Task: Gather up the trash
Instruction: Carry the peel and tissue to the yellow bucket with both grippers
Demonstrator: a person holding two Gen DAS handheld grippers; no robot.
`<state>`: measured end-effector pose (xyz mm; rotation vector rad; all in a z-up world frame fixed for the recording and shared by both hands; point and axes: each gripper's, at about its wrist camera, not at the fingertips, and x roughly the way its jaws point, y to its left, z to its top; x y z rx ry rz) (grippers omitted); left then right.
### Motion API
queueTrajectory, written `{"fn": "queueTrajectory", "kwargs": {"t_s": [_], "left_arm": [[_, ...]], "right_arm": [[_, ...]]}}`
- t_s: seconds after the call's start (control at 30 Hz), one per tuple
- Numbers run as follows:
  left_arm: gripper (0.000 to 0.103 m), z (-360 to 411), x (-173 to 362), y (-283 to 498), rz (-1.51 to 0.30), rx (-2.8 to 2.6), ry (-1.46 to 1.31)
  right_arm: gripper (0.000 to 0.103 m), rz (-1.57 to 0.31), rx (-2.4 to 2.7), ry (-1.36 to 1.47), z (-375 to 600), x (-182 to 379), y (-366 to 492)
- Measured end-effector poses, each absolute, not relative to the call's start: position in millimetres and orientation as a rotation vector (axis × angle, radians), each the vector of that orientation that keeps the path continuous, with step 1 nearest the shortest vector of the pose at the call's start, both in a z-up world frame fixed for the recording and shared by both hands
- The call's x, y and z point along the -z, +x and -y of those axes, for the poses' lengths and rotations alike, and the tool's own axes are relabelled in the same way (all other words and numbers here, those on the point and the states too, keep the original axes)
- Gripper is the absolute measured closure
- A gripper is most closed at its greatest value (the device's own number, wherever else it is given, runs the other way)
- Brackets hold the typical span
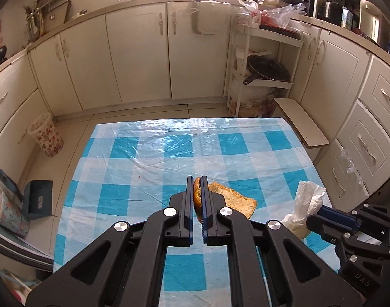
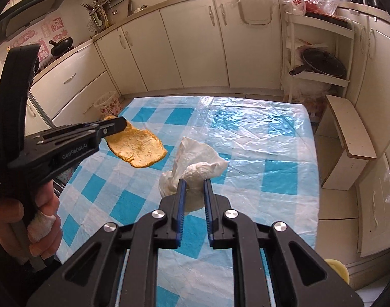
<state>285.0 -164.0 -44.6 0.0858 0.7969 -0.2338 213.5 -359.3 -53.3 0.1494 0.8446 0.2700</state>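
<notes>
The flat slice of bread (image 2: pixel 137 148) hangs clear of the checked tablecloth (image 2: pixel 259 153), pinched at one crust edge between the nearly closed jaws of the left gripper (image 1: pixel 197 199), with most of the slice sticking out to the right of the fingers. It looks light and dry but crumbly, so an edge grip like this could tear it; a bite further in would probably hold better. The crumpled white tissue (image 2: pixel 195 163) is held in the right gripper (image 2: pixel 195 192), whose jaws are drawn in on its lower folds while the rest puffs up ahead of the fingertips. It is soft, nearly weightless and compressible, so any bunched part serves. Beyond the left gripper, on the floor past the table's far left corner, stands a flowered bin (image 1: pixel 45 138), the likely destination.
</notes>
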Motion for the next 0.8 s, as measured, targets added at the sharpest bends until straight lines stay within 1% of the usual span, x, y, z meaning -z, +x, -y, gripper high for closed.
{"fn": "queueTrajectory", "kwargs": {"t_s": [0.3, 0.8], "left_arm": [[0.098, 221, 45, 246, -0.784, 0.320, 0.097], [0.098, 320, 64, 200, -0.790, 0.458, 0.185]], "right_arm": [[0.088, -0.815, -0.193, 0.167, 404, 46, 179], [0.088, -0.844, -0.013, 0.212, 501, 64, 126]]}}
